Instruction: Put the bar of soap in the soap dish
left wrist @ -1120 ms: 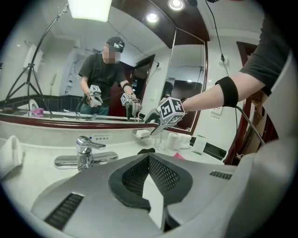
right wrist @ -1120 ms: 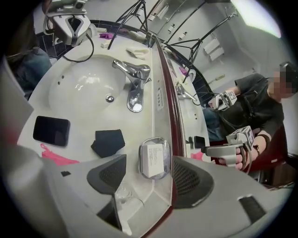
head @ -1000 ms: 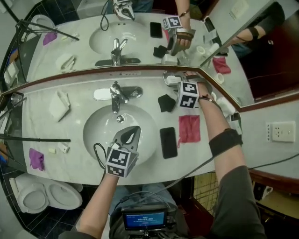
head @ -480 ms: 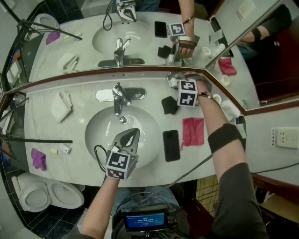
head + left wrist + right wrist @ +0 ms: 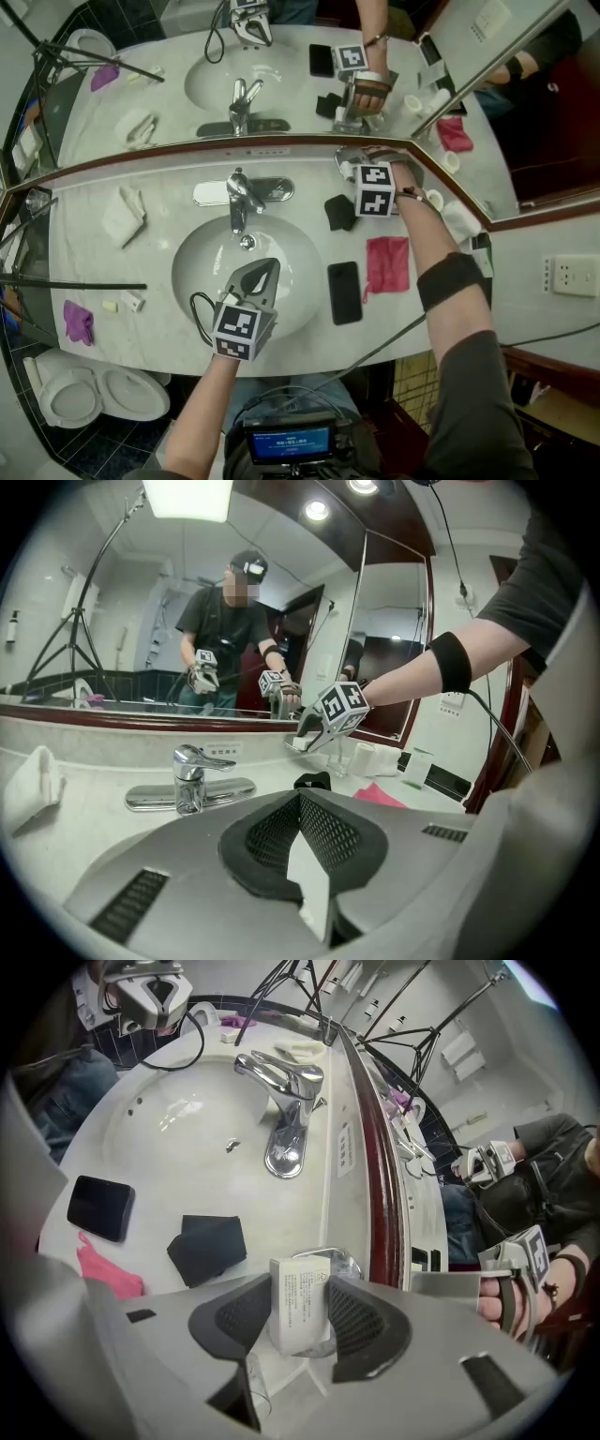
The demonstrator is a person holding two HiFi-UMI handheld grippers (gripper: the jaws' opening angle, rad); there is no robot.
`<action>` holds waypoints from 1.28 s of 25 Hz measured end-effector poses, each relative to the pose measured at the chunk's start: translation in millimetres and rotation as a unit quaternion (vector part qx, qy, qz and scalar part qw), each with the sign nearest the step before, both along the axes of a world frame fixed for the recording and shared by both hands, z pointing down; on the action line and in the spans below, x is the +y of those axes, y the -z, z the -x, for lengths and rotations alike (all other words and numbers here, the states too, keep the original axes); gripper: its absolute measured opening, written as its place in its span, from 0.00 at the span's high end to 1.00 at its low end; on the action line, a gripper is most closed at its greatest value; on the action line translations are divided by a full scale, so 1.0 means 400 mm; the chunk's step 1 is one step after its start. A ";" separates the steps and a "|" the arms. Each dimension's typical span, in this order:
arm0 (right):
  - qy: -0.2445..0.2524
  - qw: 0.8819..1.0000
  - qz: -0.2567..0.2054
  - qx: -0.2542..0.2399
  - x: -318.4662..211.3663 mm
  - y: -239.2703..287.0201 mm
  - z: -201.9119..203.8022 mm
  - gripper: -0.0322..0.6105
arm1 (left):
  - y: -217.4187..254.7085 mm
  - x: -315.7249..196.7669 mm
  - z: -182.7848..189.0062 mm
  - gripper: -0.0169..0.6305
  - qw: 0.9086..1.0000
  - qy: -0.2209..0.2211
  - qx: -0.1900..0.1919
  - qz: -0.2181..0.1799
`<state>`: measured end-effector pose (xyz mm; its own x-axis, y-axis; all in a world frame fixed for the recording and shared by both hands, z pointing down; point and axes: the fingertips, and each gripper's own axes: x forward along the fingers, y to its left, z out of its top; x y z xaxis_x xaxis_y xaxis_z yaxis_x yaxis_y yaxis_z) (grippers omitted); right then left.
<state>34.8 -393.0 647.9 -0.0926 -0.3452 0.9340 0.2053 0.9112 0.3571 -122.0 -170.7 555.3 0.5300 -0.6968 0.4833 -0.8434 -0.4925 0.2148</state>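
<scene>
The right gripper (image 5: 298, 1324) just closed on boxed soap (image 5: 298, 1293), half-hiding dish (image 5: 345, 1264).

A pale marble counter (image 5: 159, 202) runs below a wide mirror (image 5: 291, 103), with a white toilet (image 5: 103, 394) on dark floor tiles (image 5: 94, 452)

Counter (image 5: 94, 258), phone (image 5: 344, 292), pink cloth (image 5: 387, 262), perhaps black cloth (image 5: 339, 212)

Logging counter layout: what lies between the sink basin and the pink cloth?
A black phone lies there, between basin and pink cloth; the head view shows it.
</scene>
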 end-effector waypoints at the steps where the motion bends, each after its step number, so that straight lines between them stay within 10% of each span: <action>1: 0.000 1.000 0.002 -0.001 0.002 0.001 0.004 0.62 | -0.001 0.000 0.001 0.97 1.000 0.000 0.000 0.001; 22: -0.161 0.970 -0.041 -0.179 0.018 0.222 -0.010 0.62 | 0.057 0.013 -0.031 0.97 0.998 -0.054 -0.011 -0.003; 28: -0.236 0.935 -0.066 -0.256 0.060 0.338 -0.054 0.62 | 0.081 0.023 -0.047 0.97 0.996 -0.081 -0.022 -0.008; 32: -0.309 0.886 -0.080 -0.337 0.108 0.414 -0.085 0.62 | 0.092 0.025 -0.063 0.97 0.995 -0.096 -0.026 -0.012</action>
<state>68.6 -349.8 482.2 -0.3577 -0.6475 0.6729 -0.6247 0.7015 0.3429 -96.9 -160.6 518.4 0.6281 -0.5974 0.4985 -0.7437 -0.6494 0.1588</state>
